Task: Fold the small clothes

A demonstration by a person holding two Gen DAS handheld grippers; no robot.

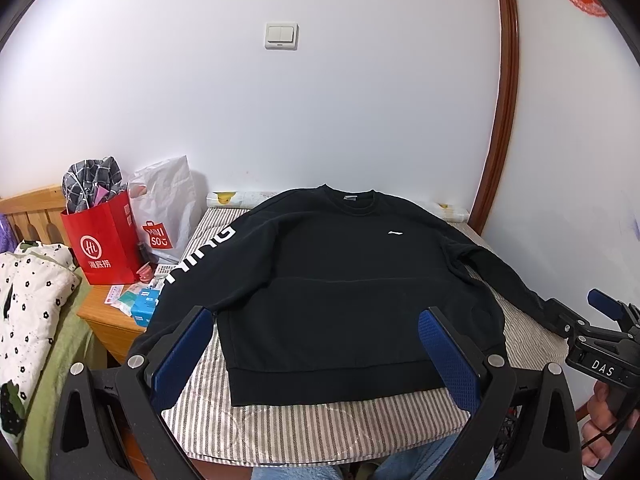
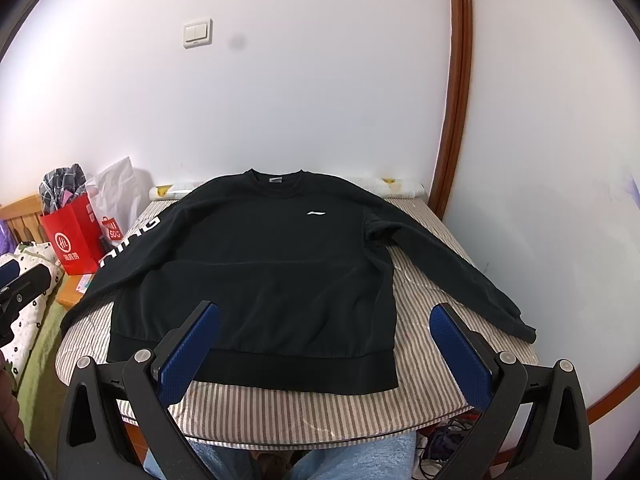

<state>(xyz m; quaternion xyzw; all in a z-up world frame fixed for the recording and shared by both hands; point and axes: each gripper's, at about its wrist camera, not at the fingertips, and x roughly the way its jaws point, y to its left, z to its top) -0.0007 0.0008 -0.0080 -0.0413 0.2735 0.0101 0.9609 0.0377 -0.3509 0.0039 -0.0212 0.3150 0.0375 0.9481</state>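
Black sweatshirt (image 1: pixel 340 292): lying flat, front up, on striped table (image 1: pixel 320 428), sleeves spreading outward. Left tool (image 1: pixel 316 364) and right tool (image 2: pixel 324 354): both hovering released near the hem, gripping nothing. Advice: be pinching one sleeve cuff, folding inward across the chest

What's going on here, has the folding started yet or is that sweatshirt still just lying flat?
Not started. The black sweatshirt lies spread flat, front up, on the striped pad, both sleeves stretched out to the sides, no fold made. A person holds both grippers near the hem end: the left gripper and right gripper are open and hold nothing. A red bag and a white bag stand beyond the left sleeve.
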